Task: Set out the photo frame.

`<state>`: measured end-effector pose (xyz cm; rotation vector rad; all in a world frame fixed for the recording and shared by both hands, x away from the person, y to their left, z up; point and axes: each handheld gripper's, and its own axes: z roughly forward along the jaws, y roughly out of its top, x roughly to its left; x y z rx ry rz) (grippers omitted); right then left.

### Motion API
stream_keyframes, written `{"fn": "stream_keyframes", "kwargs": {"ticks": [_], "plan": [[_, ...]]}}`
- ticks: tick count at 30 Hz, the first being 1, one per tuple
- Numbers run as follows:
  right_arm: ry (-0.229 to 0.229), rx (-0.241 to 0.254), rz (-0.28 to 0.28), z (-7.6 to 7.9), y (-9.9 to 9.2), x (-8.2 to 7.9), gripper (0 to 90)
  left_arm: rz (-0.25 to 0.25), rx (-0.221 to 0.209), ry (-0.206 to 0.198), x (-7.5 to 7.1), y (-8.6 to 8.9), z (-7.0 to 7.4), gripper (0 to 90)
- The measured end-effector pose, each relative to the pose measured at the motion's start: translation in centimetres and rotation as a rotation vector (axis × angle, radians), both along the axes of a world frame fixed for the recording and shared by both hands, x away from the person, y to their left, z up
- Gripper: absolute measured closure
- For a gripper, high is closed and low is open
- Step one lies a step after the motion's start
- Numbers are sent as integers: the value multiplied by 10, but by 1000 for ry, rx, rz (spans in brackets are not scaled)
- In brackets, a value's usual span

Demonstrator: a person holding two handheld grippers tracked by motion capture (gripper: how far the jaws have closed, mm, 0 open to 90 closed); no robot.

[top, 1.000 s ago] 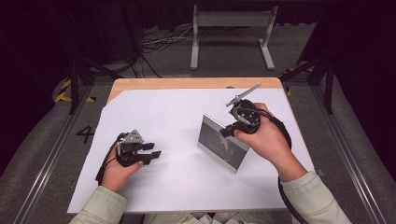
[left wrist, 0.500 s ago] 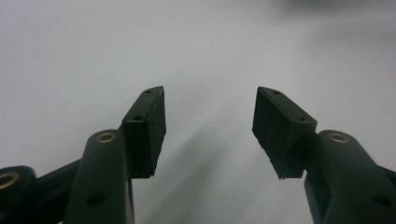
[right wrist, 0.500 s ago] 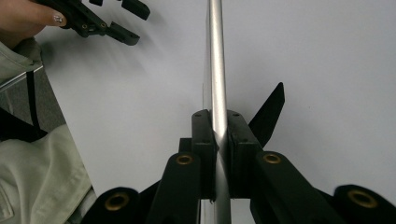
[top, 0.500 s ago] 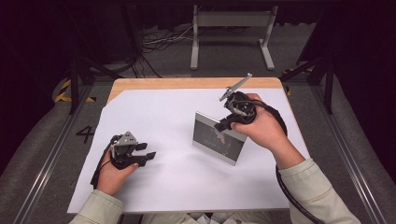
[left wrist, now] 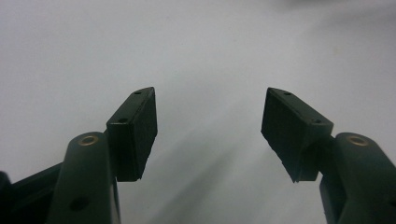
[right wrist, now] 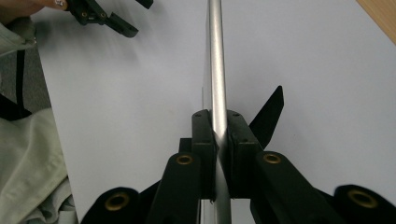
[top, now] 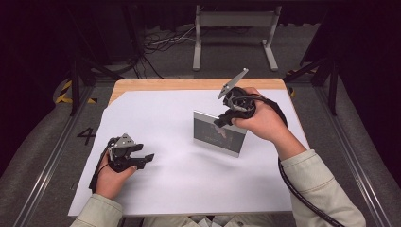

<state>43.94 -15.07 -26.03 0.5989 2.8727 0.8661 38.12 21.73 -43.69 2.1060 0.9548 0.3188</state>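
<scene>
A silver-framed rectangular panel point(top: 220, 137) stands upright on the white sheet point(top: 179, 189), right of centre. My right gripper point(top: 221, 121) comes down on its top edge and is shut on it. In the right gripper view the pads point(right wrist: 204, 140) pinch the thin metal edge point(right wrist: 215, 56), and a black prop point(right wrist: 268, 116) sticks out behind the frame. My left gripper point(top: 144, 160) rests low at the left of the sheet, apart from the frame. Its jaws have just been opening and stand wide in the left gripper view point(left wrist: 208, 133), with nothing between them.
The white sheet covers most of a wooden table point(top: 189, 84), whose bare strip shows along the far edge. Beyond it stand a grey metal frame point(top: 234, 21) and floor cables point(top: 161, 42). A cable point(top: 302, 198) trails from the right gripper past the sleeve.
The right hand has carried the frame a little farther from the person and set it more upright and square. The left gripper's jaws have spread wider.
</scene>
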Motion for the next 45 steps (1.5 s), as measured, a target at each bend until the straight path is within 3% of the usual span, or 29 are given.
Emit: {"fn": "stream_keyframes", "kwargs": {"ticks": [2, 4, 20, 25, 37, 45], "plan": [[-9, -5, 17, 0, 0, 0, 841, 0, -2, 3, 0, 0, 0, 366], [-18, -14, 71, 0, 1, 1, 841, -6, 2, -3, 2, 0, 0, 366], [-18, -44, 209, -6, 3, 7, 841, -10, 9, -8, 3, -4, -1, 369], [-59, -57, 282, -10, 2, 8, 841, -3, 10, -4, 3, -4, -2, 369], [-23, -46, 373, -19, 7, 8, 841, 3, 20, -3, -1, 0, -2, 372], [-7, -51, 390, -27, 8, 11, 841, 7, 12, -2, -1, 2, -2, 372]]}}
